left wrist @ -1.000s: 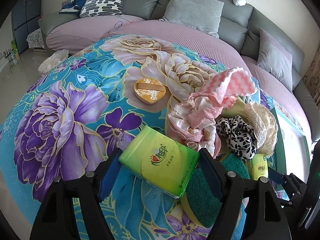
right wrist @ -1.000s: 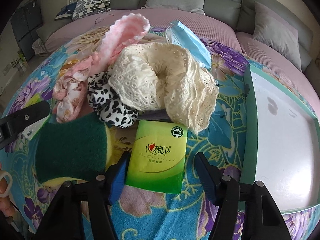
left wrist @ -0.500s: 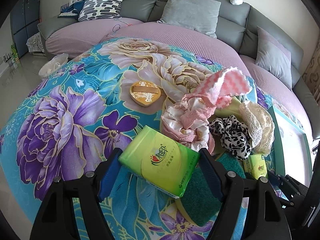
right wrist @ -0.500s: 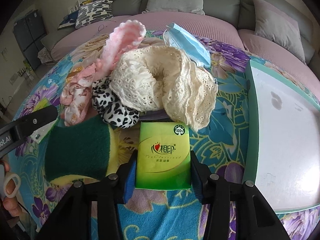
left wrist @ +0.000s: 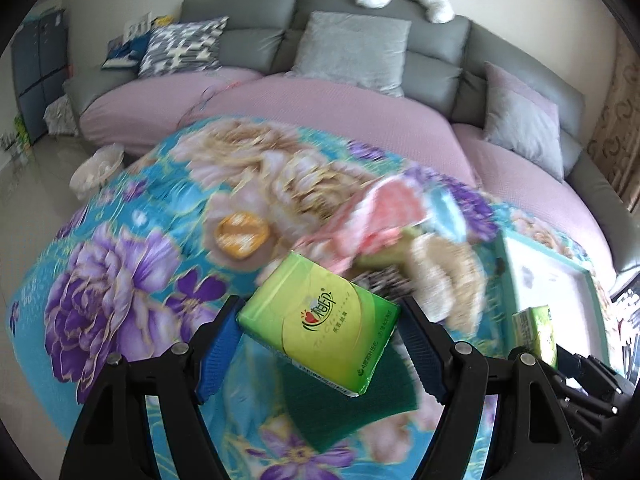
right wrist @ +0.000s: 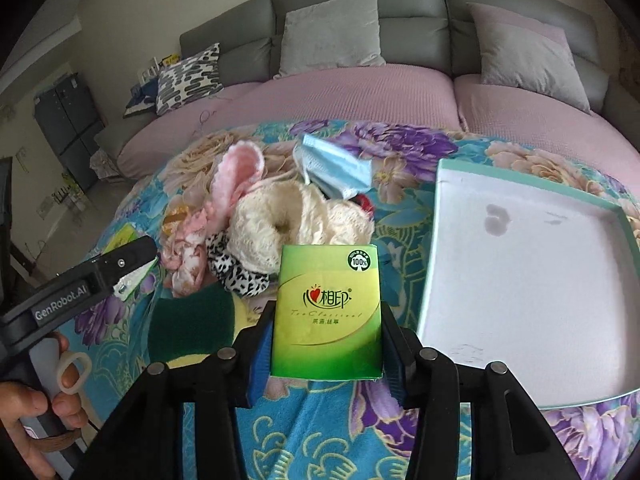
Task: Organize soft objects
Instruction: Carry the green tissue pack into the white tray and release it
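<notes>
My left gripper (left wrist: 320,344) is shut on a green tissue pack (left wrist: 320,320) and holds it above the flowered cloth. My right gripper (right wrist: 326,356) is shut on a second green tissue pack (right wrist: 326,312), lifted off the cloth; this pack also shows in the left wrist view (left wrist: 534,330). Behind lies a pile of soft things: a cream lace scrunchie (right wrist: 292,224), a leopard scrunchie (right wrist: 236,268), a pink floral scrunchie (right wrist: 188,256), a pink cloth (right wrist: 236,176) and a blue face mask (right wrist: 332,168). A green sponge (right wrist: 192,324) lies in front of the pile.
A shallow box lid with a teal rim (right wrist: 434,236) and white inside lies right of the pile. A small orange case (left wrist: 240,234) lies left on the cloth. A sofa with grey cushions (right wrist: 332,32) stands behind. The left gripper shows in the right wrist view (right wrist: 124,264).
Both grippers have risen with their tissue packs. The right gripper closed on its pack, lifted it off the cloth and pulled back. The left view now tilts higher and is blurred.
</notes>
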Tool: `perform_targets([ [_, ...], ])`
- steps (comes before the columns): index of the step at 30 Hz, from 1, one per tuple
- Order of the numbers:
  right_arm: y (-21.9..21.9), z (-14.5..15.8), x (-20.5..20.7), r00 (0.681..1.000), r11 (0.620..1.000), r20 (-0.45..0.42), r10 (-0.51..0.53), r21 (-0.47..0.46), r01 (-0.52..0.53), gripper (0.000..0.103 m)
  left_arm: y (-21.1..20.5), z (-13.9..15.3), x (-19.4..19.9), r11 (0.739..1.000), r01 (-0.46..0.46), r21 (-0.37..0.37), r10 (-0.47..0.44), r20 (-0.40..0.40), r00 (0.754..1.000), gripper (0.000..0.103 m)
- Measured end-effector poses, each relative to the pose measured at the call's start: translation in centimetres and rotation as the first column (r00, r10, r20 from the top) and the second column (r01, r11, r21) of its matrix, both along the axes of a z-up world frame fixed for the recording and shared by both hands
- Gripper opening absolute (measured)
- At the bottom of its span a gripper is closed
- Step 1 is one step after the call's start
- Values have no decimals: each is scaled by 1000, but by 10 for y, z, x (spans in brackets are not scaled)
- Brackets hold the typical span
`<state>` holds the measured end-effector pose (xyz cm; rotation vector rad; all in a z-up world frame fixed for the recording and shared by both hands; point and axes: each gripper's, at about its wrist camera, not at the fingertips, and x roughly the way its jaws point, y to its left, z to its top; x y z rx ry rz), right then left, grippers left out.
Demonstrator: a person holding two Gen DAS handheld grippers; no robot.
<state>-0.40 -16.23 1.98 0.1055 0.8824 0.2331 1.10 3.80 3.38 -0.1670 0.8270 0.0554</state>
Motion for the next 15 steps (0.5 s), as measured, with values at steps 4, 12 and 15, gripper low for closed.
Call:
perform_targets([
  [4, -35, 15, 9, 994, 992, 5, -112, -55, 113, 49, -32, 18, 12, 997, 76, 17, -77, 32, 997, 78],
  [12, -121, 35, 16, 954, 954, 74, -290, -59, 295, 49, -115, 36, 39, 968, 236, 87, -242, 67, 968, 78],
  [15, -148, 25, 17, 936, 936, 68, -344, -49, 348, 49, -147, 34, 43, 953, 280, 116, -289, 67, 955, 78],
])
